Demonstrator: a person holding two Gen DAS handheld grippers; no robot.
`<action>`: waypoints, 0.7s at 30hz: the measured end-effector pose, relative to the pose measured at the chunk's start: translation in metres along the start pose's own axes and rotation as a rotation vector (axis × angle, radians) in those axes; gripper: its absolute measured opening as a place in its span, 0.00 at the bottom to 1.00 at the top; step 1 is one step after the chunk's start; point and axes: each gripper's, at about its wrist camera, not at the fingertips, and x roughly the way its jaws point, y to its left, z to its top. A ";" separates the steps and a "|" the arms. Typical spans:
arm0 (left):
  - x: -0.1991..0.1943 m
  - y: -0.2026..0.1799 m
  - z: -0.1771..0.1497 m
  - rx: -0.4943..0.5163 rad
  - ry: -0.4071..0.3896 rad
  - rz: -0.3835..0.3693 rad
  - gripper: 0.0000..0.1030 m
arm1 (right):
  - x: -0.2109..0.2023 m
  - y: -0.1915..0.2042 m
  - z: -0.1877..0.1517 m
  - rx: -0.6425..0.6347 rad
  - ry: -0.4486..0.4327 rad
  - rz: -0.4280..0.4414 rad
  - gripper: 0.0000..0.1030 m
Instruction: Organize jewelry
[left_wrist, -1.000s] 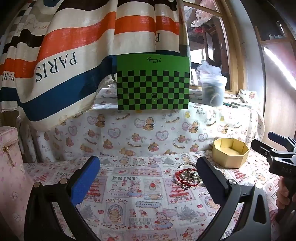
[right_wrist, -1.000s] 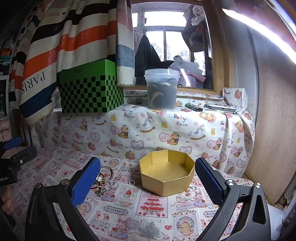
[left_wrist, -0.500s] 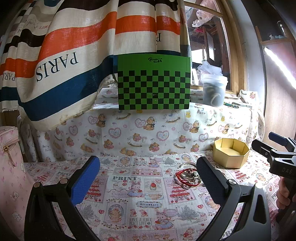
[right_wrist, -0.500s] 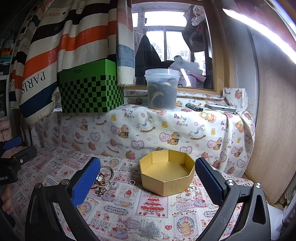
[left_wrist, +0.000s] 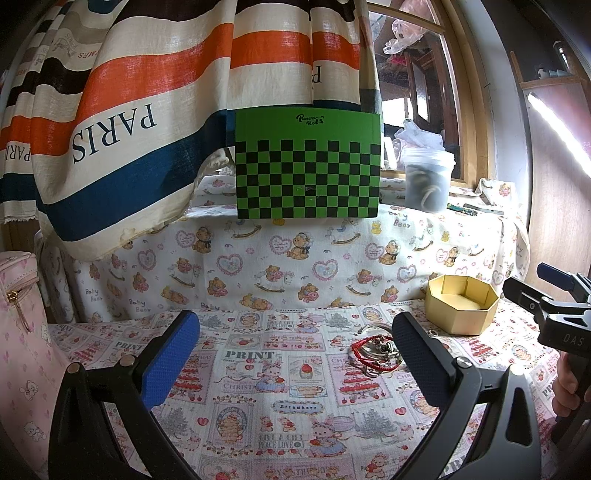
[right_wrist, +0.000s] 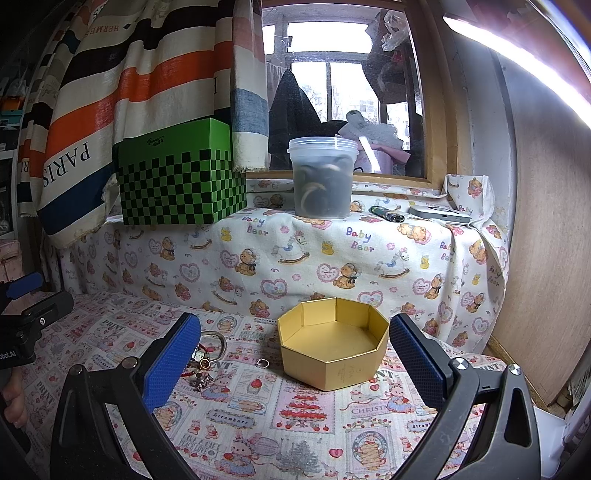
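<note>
Both the left gripper and the right gripper hang released, holding nothing. The jewelry tangle lies on the counter at lower right of the left view, near the empty gold octagonal box. A pinch may drag the whole knot, since red cords and rings interlock. The small loose ring is barely discernible, and the left pad hides part of the pile in the right view.

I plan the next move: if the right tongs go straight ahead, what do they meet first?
Probably the gold box, centred between the open right tongs on the cloth; depth is uncertain.
</note>
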 end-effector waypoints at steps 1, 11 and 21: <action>0.000 0.000 0.000 0.000 0.000 0.000 1.00 | 0.000 0.000 0.000 0.000 0.000 0.000 1.00; 0.000 0.000 0.000 0.000 -0.001 -0.003 1.00 | 0.000 0.000 0.000 0.000 0.000 0.000 1.00; -0.004 0.004 0.001 -0.019 -0.002 0.048 1.00 | 0.001 0.000 0.000 0.000 0.001 0.000 1.00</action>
